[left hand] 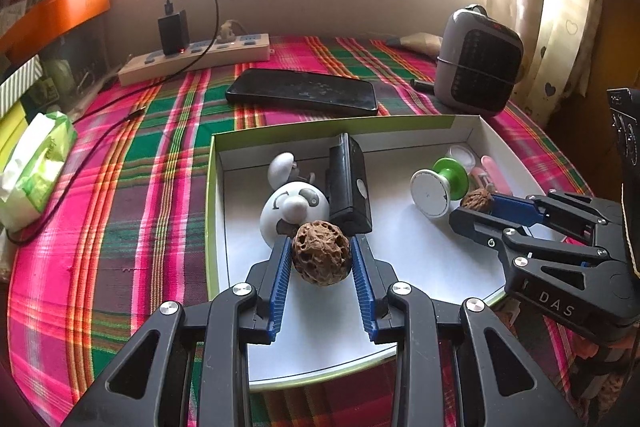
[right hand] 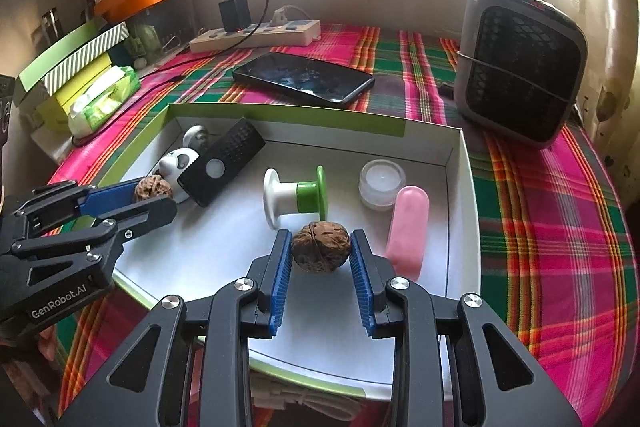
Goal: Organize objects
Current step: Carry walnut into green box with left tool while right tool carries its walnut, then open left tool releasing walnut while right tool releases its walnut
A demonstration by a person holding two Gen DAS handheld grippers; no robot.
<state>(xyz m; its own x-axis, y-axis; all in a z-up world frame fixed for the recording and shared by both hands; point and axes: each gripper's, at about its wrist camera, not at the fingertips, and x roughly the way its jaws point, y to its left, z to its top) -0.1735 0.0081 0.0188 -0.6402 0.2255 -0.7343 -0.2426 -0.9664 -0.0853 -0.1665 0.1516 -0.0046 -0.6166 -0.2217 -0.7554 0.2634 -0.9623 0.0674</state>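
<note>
Black linkage arms fill the bottom of both wrist views, and between each pair of blue ribbed pads sits a walnut. In the left view the left hand-held gripper is clamped on a pitted, deeply wrinkled walnut, pads pressing its two sides, low at frame centre over the white floor of the box. In the right view the right hand-held gripper grips a smoother, seamed walnut the same way, just below the green-and-white spool and left of the pink tube.

Both nuts hang over the open box, which lies on the plaid-covered counter. Also in the box are a white figurine, a black remote and a small jar.

A walnut is probably light, hard and stiff, so it should bear a firm squeeze without harm. Its round shape could let it roll or twist out, though the rough shell likely bites well on ribbed pads. Holding across the widest part, as now, looks soundest. Once released it may roll toward its neighbours.
</note>
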